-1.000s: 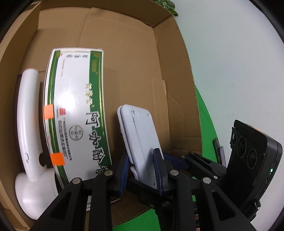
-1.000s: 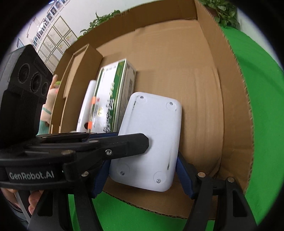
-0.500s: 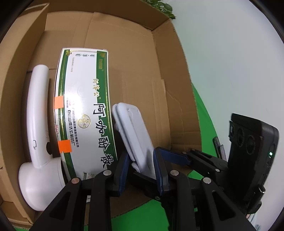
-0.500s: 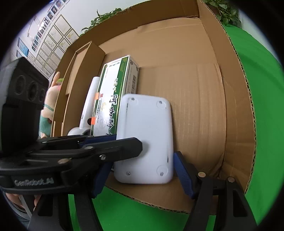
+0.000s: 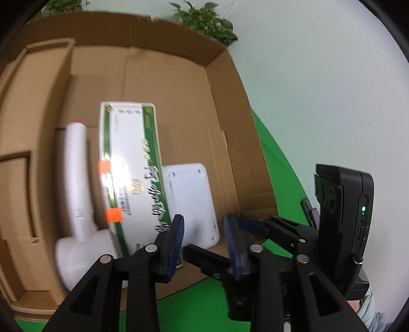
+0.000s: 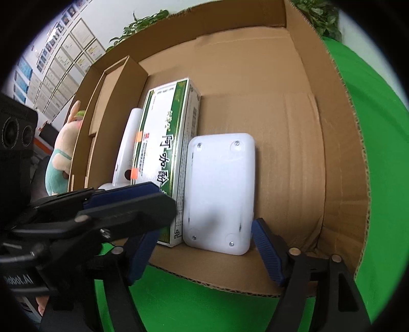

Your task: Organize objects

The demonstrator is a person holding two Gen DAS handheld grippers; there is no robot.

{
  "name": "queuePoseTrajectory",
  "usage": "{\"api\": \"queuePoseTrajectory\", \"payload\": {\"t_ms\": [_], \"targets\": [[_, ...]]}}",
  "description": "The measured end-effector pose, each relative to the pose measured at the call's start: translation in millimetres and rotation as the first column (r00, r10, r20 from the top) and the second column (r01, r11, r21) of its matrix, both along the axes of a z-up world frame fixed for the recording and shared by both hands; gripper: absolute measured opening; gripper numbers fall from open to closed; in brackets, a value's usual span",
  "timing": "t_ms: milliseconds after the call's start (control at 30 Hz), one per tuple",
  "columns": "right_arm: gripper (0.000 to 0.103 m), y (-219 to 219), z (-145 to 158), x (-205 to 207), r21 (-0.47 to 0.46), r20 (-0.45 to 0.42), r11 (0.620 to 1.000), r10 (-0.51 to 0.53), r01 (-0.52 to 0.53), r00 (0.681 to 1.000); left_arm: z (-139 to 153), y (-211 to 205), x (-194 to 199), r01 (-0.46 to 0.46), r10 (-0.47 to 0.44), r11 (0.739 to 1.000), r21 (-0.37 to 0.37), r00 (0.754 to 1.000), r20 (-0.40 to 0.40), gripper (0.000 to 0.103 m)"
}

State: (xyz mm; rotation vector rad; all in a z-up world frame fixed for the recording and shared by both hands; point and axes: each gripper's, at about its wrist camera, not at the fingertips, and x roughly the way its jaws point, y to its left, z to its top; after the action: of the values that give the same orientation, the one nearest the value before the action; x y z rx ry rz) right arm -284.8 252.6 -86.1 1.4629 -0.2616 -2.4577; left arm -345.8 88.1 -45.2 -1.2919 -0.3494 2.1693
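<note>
A white flat device (image 6: 219,191) lies back-up on the floor of the cardboard box (image 6: 255,76), pressed against a green-and-white carton (image 6: 163,158). It also shows in the left wrist view as the white device (image 5: 190,201), beside the carton (image 5: 130,168). My left gripper (image 5: 204,245) hangs just short of it; its jaws are opening and nothing is between them. My right gripper (image 6: 204,252) straddles the device's near end; its jaws are opening and the pads stand clear of it. A white handheld appliance (image 5: 76,194) lies left of the carton.
The box sits on a green cloth (image 6: 370,153). A folded cardboard insert (image 5: 30,127) lines the box's left side. A plush toy (image 6: 61,163) stands outside the box to the left. Potted plants (image 5: 204,23) are behind the box. The left gripper's fingers (image 6: 133,206) cross the right view's lower left.
The white device stood on edge with both grippers on it; now it lies flat by the carton. Both grippers have let go, widened and drawn back, the left one rising.
</note>
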Motion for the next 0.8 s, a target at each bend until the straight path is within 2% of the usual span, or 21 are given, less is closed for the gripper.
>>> {"api": "queuePoseTrajectory", "payload": {"t_ms": [67, 100, 133, 167, 200, 233, 267, 300, 367, 400, 467, 600, 667, 800], "targets": [[0.086, -1.1, 3.1, 5.3, 0.034, -0.027, 0.999, -0.01, 0.011, 1.0, 11.0, -8.5, 11.3, -0.022, 0.02, 0.999, -0.032, 0.997, -0.072, 0.034], [0.09, -1.4, 4.7, 9.6, 0.073, -0.043, 0.997, -0.028, 0.031, 0.999, 15.9, -14.1, 15.1, -0.034, 0.028, 0.998, -0.05, 0.993, -0.116, 0.039], [0.094, 8.6, 7.6, 6.6, 0.099, -0.061, 0.994, -0.043, 0.048, 0.997, 21.8, -21.0, 24.4, -0.056, 0.042, 0.995, -0.079, 0.984, -0.172, 0.05], [0.103, 8.9, 11.1, 10.5, 0.115, -0.087, 0.992, -0.051, 0.061, 0.995, 26.4, -25.1, 31.4, -0.085, 0.06, 0.99, -0.109, 0.974, -0.219, 0.057], [0.102, 5.6, 16.0, 20.8, 0.126, -0.13, 0.989, -0.057, 0.074, 0.99, 30.4, -36.9, 38.2, -0.13, 0.086, 0.982, -0.139, 0.956, -0.28, 0.068], [0.102, 2.7, 19.7, 29.5, 0.136, -0.172, 0.987, -0.064, 0.088, 0.983, 35.6, -46.6, 51.2, -0.188, 0.118, 0.968, -0.166, 0.926, -0.359, 0.079], [0.102, -1.1, 22.3, 37.4, 0.14, -0.208, 0.985, -0.071, 0.101, 0.976, 38.9, -53.2, 63.5, -0.232, 0.138, 0.956, -0.182, 0.897, -0.42, 0.085], [0.102, -4.6, 25.2, 50.0, 0.137, -0.265, 0.983, -0.082, 0.122, 0.961, 41.0, -61.5, 79.3, -0.291, 0.161, 0.935, -0.201, 0.857, -0.49, 0.1], [0.102, -8.7, 28.7, 62.3, 0.135, -0.354, 0.979, -0.097, 0.154, 0.93, 38.2, -67.6, 93.0, -0.386, 0.209, 0.896, -0.22, 0.804, -0.557, 0.102], [0.102, -20.6, 25.9, 51.2, 0.142, -0.382, 0.975, -0.104, 0.17, 0.918, 41.5, -92.7, 95.8, -0.425, 0.233, 0.877, -0.223, 0.783, -0.577, 0.102], [0.102, -45.7, 21.1, 39.5, 0.151, -0.416, 0.972, -0.102, 0.18, 0.904, 41.3, -122.3, 111.7, -0.489, 0.283, 0.843, -0.223, 0.756, -0.59, 0.102], [0.102, -73.3, 1.7, 32.3, 0.19, -0.449, 0.961, -0.097, 0.201, 0.888, 2.5, -136.8, 112.4, -0.553, 0.327, 0.798, -0.239, 0.73, -0.6, 0.102], [0.102, -72.7, 0.9, 30.1, 0.181, -0.471, 0.954, -0.13, 0.24, 0.873, -12.8, -132.7, 104.4, -0.594, 0.346, 0.76, -0.264, 0.714, -0.609, 0.102], [0.102, -72.3, 0.3, 37.1, 0.195, -0.502, 0.933, -0.169, 0.302, 0.848, -40.9, -118.0, 71.3, -0.611, 0.338, 0.736, -0.292, 0.705, -0.623, 0.102]]}}
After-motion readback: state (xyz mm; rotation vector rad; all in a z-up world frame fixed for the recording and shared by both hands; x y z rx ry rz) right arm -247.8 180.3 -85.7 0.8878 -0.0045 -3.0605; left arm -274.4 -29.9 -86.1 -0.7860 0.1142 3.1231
